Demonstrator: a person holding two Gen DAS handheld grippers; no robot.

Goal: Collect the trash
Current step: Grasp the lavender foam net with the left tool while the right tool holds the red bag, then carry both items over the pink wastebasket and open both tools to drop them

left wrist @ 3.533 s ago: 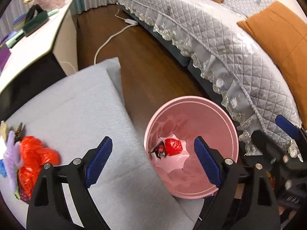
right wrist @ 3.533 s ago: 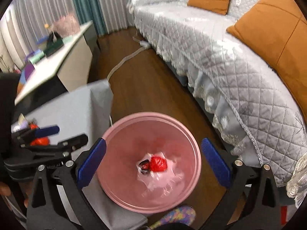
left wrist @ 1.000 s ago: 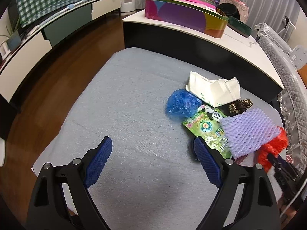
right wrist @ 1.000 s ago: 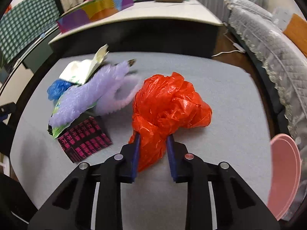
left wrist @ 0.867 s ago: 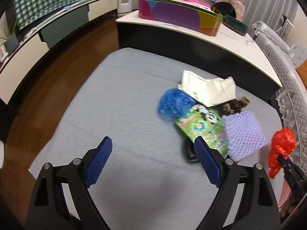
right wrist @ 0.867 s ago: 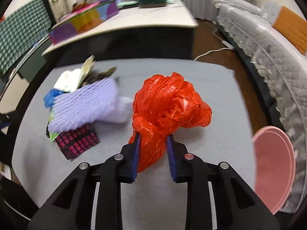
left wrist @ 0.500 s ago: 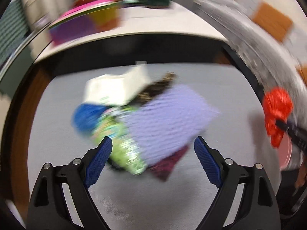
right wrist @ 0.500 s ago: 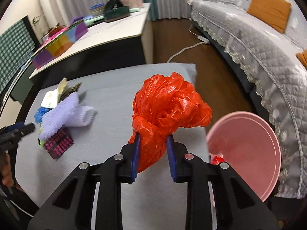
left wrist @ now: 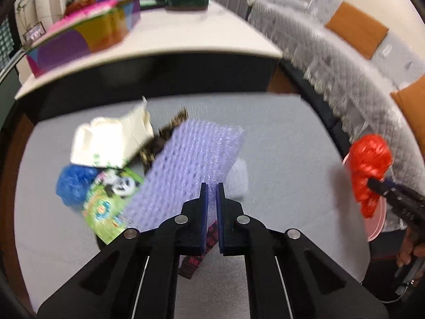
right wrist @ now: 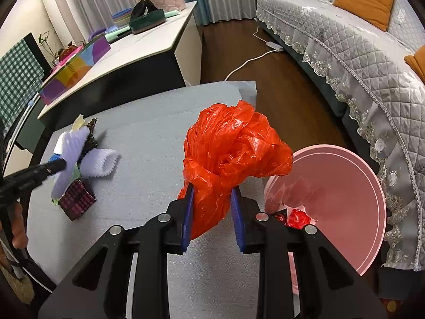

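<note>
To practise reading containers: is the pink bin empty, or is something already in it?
Not empty. In the right wrist view the pink bin holds a small red wrapper at its bottom, beside something dark.

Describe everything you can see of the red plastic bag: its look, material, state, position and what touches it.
The red plastic bag is thin, glossy, crinkled film, bunched into a loose ball with a narrower gathered end below. The right claw is shut on that gathered end, holding the bag off the grey padded surface. It hangs beside the pink bin, not yet over it. Nothing else touches it.
</note>
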